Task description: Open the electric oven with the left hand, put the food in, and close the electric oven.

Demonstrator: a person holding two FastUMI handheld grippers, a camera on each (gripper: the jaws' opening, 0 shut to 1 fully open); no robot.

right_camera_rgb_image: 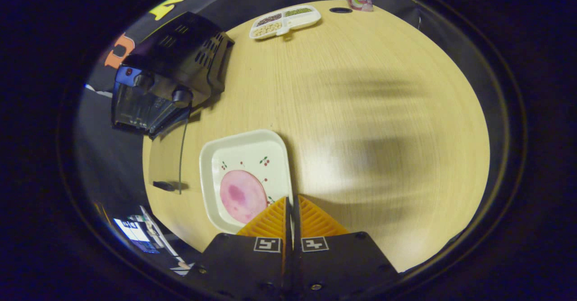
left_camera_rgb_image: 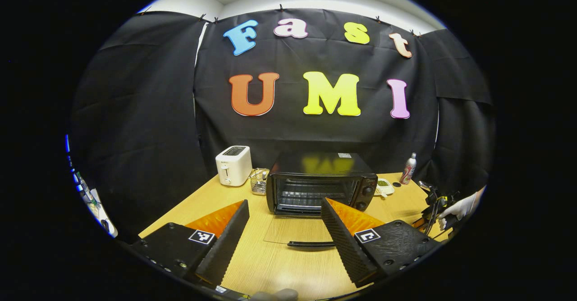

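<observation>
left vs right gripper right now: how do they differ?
The left gripper has its jaws spread wide and holds nothing; the right gripper has its jaws closed on the rim of the white plate. The left one faces the oven, whose glass door lies open flat on the table; the right one looks down at the plate with its pink slice of food. Both hang above the same wooden table.
</observation>
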